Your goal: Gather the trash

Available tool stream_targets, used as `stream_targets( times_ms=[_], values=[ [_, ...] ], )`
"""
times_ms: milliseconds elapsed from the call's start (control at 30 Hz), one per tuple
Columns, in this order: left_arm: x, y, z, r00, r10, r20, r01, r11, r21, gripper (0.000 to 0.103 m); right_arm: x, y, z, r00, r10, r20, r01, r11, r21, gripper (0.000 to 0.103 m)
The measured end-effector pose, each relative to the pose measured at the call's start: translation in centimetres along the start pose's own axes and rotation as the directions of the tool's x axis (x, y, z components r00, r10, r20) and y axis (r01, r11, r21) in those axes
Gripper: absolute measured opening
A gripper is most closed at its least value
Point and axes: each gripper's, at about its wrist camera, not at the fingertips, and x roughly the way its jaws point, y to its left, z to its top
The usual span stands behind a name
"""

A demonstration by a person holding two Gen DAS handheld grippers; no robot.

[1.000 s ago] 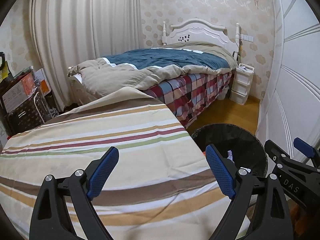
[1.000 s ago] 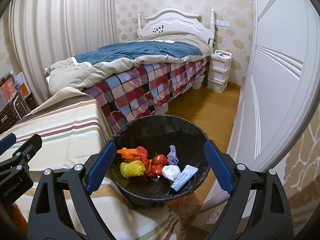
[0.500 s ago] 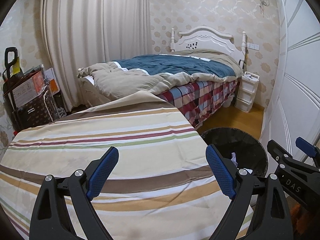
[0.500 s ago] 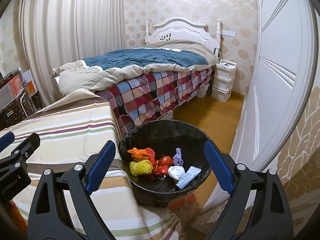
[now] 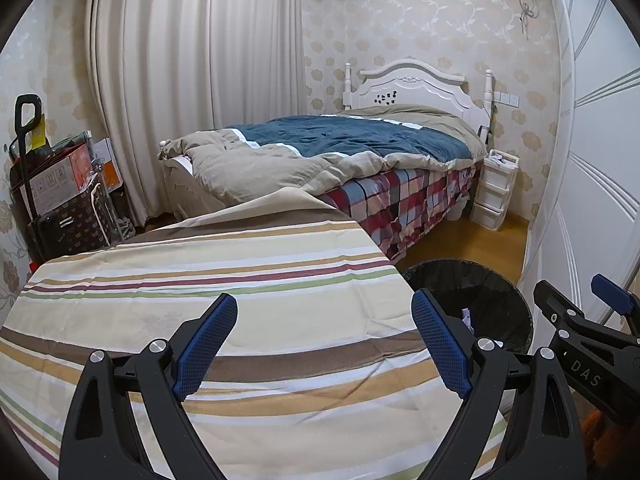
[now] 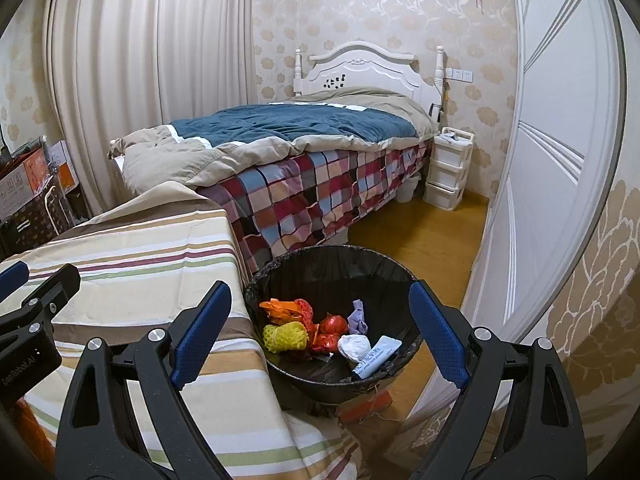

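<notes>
From my remote seat I read the scene left to right. The left gripper (image 5: 324, 344) hung over the striped cloth-covered tabletop (image 5: 224, 292) with its blue-padded jaws spread wide and nothing between them. That cloth showed no litter anywhere I could see. Just beside the tabletop's right edge stood the round black-lined waste bin (image 6: 332, 264), and the trash lay inside it: an orange crumpled wrapper (image 6: 280, 307), a yellow foam fruit net (image 6: 286, 336), a red crinkled foil piece (image 6: 334, 325), a pale purple scrap (image 6: 359, 316), a white crumpled wad (image 6: 354, 347) and a white squeezed tube (image 6: 376, 357). The right gripper (image 6: 320, 340) hovered above the bin's near rim, jaws likewise released and empty.

I judged the collecting essentially done, so the step was a final check. To do it well, I would sweep both cameras slowly across the cloth's folds and the wooden floor (image 6: 424, 236) around the bin, keep the jaws apart and ready, and stay clear of the bin's rim so it was not tipped.
</notes>
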Motion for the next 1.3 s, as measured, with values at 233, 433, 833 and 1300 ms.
stream_targets(
  times_ms=[233,433,833,1300],
  values=[
    [-0.17,0.20,-0.08,1.000,0.001,-0.005,-0.001,1.000,-0.004,0.088,0.01,0.00,-0.04,1.000,0.000,0.000,0.000,1.000,0.000,0.088],
    [-0.26,0.28,-0.09,1.000,0.001,-0.003,-0.001,1.000,-0.004,0.088,0.01,0.00,-0.04,1.000,-0.001,0.000,0.001,1.000,0.000,0.088],
    [-0.24,0.34,-0.13,1.000,0.001,-0.003,-0.001,1.000,-0.005,0.088,0.01,0.02,-0.09,1.000,-0.001,0.000,0.001,1.000,-0.001,0.088],
    [-0.27,0.42,-0.15,1.000,-0.001,-0.005,0.001,1.000,-0.007,0.088,0.02,0.09,-0.10,1.000,-0.002,0.001,0.002,1.000,-0.002,0.088]
  ],
)
